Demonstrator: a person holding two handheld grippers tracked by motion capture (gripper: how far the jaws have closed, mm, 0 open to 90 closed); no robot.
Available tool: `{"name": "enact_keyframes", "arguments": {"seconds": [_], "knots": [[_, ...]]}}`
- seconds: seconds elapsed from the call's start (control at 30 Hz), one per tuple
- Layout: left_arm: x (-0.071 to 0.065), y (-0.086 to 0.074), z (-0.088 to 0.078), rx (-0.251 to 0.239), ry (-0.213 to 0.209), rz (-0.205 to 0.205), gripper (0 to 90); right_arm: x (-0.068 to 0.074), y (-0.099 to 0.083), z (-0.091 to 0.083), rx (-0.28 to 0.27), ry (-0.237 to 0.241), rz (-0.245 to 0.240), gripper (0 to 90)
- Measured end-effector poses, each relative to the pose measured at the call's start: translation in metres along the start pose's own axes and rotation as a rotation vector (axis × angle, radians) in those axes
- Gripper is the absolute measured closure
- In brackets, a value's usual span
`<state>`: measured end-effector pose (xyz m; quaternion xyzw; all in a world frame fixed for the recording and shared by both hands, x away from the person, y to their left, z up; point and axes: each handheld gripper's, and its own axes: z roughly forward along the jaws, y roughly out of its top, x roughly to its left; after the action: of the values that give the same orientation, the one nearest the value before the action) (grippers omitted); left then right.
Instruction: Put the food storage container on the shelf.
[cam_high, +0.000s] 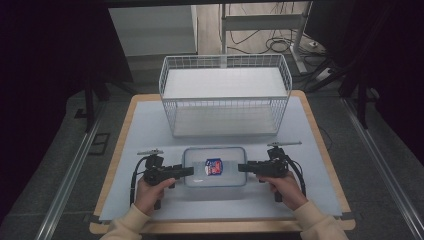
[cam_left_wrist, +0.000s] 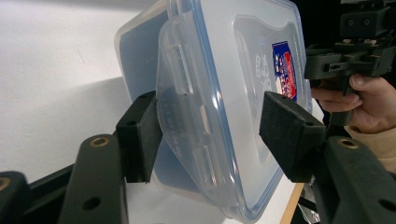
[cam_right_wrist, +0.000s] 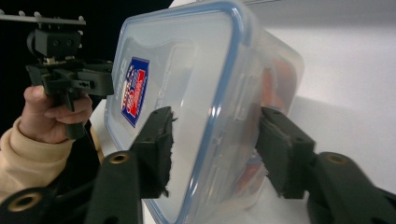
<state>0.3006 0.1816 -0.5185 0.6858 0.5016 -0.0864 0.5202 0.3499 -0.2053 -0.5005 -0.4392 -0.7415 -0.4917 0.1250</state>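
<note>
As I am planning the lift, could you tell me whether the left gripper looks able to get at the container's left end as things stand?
Probably yes: the left gripper is already at the container, its open jaws straddling the side latch, nothing between them.

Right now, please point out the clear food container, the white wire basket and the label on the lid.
clear food container (cam_high: 197, 172): high view, left part of lid.
white wire basket (cam_high: 225, 117): high view, front wall.
label (cam_right_wrist: 134, 91): right gripper view, middle of the sticker.

Glossy clear plastic container (cam_high: 214, 167)
</note>
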Motion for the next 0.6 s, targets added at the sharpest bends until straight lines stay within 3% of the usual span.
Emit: {"name": "enact_keyframes", "arguments": {"seconds": [0.4,0.6], "knots": [[0.002,-0.001,-0.001,-0.004,-0.013,-0.011,41.2,-0.001,-0.001,0.0,0.002,0.01,-0.018,46.4],[0.003,-0.001,-0.001,-0.005,-0.016,-0.013,41.0,-0.013,0.0,0.004,0.013,0.064,0.036,39.9]]}}
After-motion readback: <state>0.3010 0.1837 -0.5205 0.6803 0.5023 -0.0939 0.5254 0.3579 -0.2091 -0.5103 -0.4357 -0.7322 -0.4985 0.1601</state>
